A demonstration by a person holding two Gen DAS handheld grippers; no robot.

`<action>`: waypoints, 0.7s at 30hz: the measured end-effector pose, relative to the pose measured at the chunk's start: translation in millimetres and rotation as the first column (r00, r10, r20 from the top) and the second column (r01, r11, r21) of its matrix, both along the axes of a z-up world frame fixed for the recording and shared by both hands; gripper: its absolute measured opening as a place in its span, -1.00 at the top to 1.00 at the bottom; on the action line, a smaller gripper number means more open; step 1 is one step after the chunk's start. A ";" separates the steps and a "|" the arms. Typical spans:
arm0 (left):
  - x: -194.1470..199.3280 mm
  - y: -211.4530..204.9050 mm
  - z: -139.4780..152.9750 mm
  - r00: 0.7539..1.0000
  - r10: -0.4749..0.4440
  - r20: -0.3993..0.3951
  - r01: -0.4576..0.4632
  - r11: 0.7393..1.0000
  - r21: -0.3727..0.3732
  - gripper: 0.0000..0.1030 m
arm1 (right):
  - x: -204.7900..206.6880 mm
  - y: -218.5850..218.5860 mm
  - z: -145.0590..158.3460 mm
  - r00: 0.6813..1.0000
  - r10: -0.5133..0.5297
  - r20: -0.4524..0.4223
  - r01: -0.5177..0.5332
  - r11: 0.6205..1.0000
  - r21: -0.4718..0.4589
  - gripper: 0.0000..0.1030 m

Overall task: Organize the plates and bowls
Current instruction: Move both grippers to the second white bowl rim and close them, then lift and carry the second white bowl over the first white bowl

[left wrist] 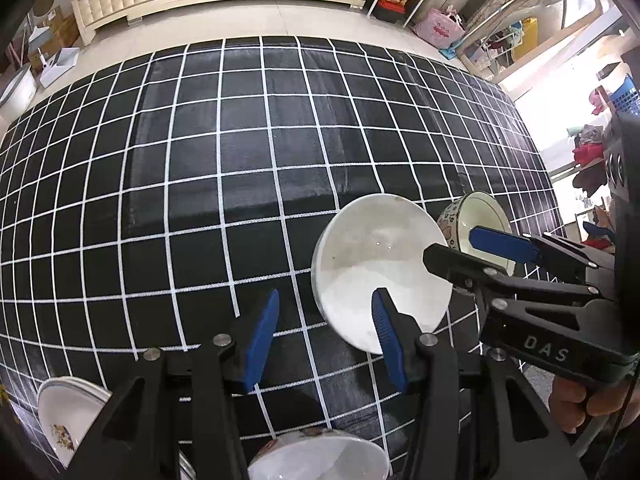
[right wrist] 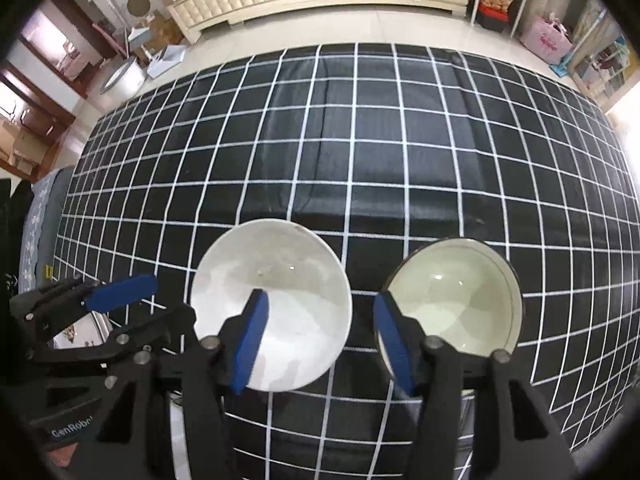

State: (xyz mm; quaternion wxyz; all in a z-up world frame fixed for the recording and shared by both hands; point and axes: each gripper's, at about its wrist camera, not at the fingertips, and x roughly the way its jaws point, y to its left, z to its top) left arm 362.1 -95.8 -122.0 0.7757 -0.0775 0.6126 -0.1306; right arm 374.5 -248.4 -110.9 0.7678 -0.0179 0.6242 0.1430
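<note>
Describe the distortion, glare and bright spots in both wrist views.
Left wrist view: fisheye bends the tablecloth grid outward, corners vignette black, window light at the right edge is blown out, small glints on the white bowl. Right wrist view: same barrel curve, a pale sheen streaks the cloth centre, glints on the green bowl, right edge overexposed.

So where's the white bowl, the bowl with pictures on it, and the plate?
white bowl [right wrist: 288, 280]: right wrist view, inside bottom.
patterned bowl [left wrist: 447, 224]: left wrist view, decorated outer wall.
plate [left wrist: 60, 412]: left wrist view, inner face.

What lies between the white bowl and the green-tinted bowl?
Only bare checked tablecloth; in the right wrist view the white bowl and green-tinted bowl sit apart.
</note>
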 end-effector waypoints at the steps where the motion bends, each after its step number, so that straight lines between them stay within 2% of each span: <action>1: 2.0 -1.5 -2.2 1.000 -0.008 -0.004 0.008 1.000 0.001 0.11 | 1.5 0.2 -2.2 1.000 0.004 -0.005 -0.004 1.000 0.000 0.01; 4: 5.2 -3.8 -7.2 1.000 -0.012 -0.013 0.012 1.000 -0.001 0.11 | 3.4 0.8 -6.9 1.000 0.016 -0.021 -0.016 1.000 0.022 0.09; 7: 9.7 -4.0 -14.7 1.000 -0.009 -0.024 0.009 1.000 -0.001 0.14 | 3.5 -0.2 -11.7 1.000 0.015 -0.027 -0.015 1.000 -0.001 0.14; 12: 7.7 -8.9 -26.2 0.999 -0.028 -0.040 0.028 1.000 0.005 0.40 | 0.2 -6.2 -21.0 0.998 0.004 -0.058 -0.004 1.000 0.010 0.40; 14: 6.8 -9.8 -30.6 0.999 -0.027 -0.044 0.028 1.000 0.005 0.58 | -3.1 -6.5 -20.7 0.999 0.002 -0.035 -0.002 1.000 -0.004 0.50; 21: 6.4 -10.7 -42.2 0.999 -0.005 -0.050 0.005 1.000 0.014 0.75 | -12.1 -8.0 -18.9 1.000 -0.009 0.024 0.011 0.998 -0.069 0.83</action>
